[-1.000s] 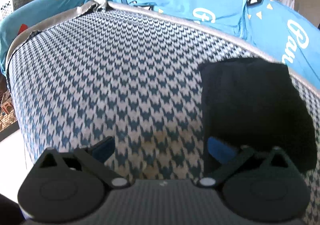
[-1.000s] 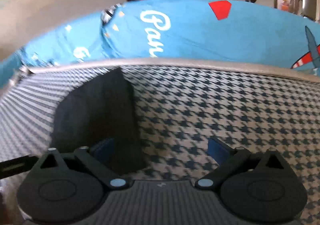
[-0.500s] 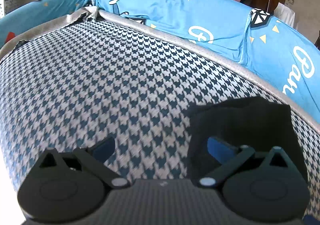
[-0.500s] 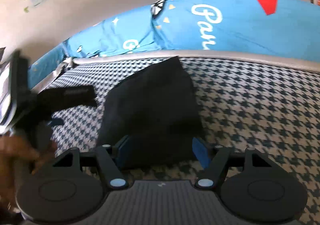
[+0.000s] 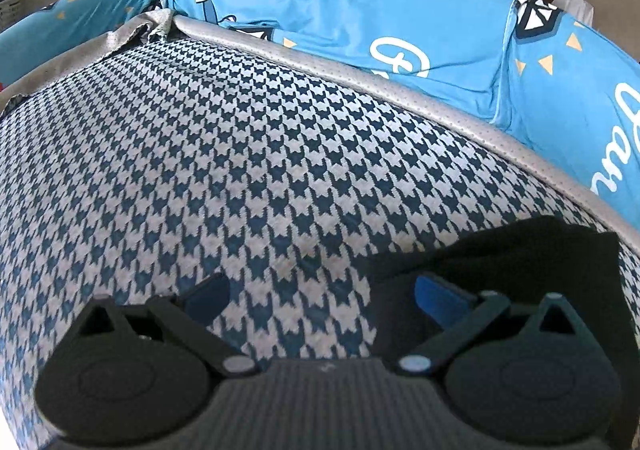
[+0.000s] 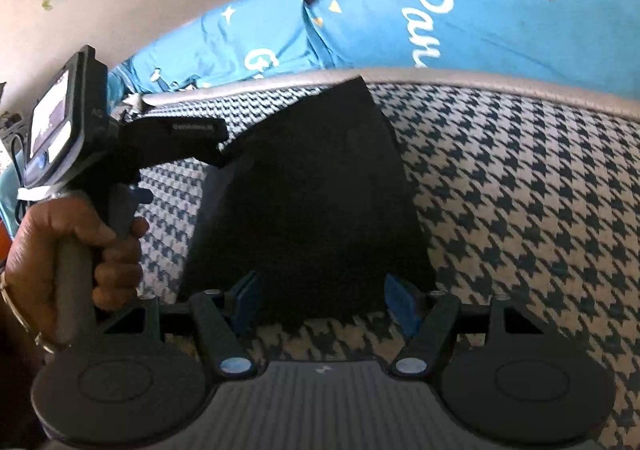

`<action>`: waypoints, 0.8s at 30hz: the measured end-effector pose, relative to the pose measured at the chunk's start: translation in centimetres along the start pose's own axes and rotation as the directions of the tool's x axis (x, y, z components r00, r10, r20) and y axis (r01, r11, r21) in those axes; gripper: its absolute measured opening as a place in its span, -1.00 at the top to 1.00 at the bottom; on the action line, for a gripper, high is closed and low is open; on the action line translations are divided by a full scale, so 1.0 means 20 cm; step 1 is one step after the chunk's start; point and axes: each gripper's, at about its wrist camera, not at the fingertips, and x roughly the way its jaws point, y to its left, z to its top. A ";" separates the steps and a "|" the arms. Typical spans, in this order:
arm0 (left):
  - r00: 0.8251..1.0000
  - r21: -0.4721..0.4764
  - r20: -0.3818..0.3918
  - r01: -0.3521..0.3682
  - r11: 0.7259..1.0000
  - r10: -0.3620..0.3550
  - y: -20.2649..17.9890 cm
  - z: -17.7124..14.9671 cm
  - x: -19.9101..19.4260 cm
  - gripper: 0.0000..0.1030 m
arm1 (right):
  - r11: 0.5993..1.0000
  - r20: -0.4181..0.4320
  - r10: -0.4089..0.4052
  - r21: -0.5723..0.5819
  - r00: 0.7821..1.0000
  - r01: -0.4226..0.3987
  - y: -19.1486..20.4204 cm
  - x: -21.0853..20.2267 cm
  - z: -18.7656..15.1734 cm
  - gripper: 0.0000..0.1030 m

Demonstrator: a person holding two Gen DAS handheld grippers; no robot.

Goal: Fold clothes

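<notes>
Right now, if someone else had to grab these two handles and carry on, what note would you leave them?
Left gripper: jaws open, empty, low over the checked cushion; the black garment is by its right finger.
Right gripper: jaws open, astride the near edge of the garment, not yet closed.
The garment lies as a compact dark shape on the cushion, its far corner at the grey trim.
Done: it looks partly folded, though I cannot tell how far.
Left: grip the near edge, finish folding.
</notes>
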 end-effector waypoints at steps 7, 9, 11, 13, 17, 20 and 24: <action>1.000 0.002 -0.003 -0.018 1.000 0.018 -0.01 0.02 0.06 -1.00 | 0.999 -0.027 -0.030 -0.013 0.999 0.029 0.00 0.03 -0.01 -0.33; 1.000 0.000 -0.009 -0.024 1.000 0.024 -0.01 0.02 0.08 -1.00 | 0.999 -0.034 -0.034 -0.017 0.999 0.033 0.00 0.03 -0.02 -0.33; 0.999 -0.008 -0.019 -0.028 1.000 0.028 0.00 0.03 0.10 -1.00 | 0.999 -0.039 -0.034 -0.019 0.999 0.033 0.00 0.02 -0.02 -0.33; 0.999 -0.014 -0.031 -0.029 0.999 0.028 0.01 0.03 0.12 -1.00 | 0.999 -0.045 -0.033 -0.021 0.998 0.032 0.00 0.03 -0.02 -0.34; 0.999 -0.020 -0.044 -0.020 1.000 0.019 0.02 0.04 0.10 -1.00 | 0.999 -0.055 -0.033 -0.023 0.998 0.032 0.00 0.03 -0.01 -0.34; 1.000 -0.024 -0.023 -0.005 1.000 0.005 0.02 0.03 0.02 -1.00 | 1.000 -0.055 -0.029 -0.013 0.998 0.028 -0.01 0.02 0.00 -0.34; 1.000 -0.001 0.009 0.028 1.000 -0.028 -0.02 0.02 -0.05 -1.00 | 1.000 -0.036 -0.022 -0.011 0.999 0.022 0.00 -0.01 0.00 -0.34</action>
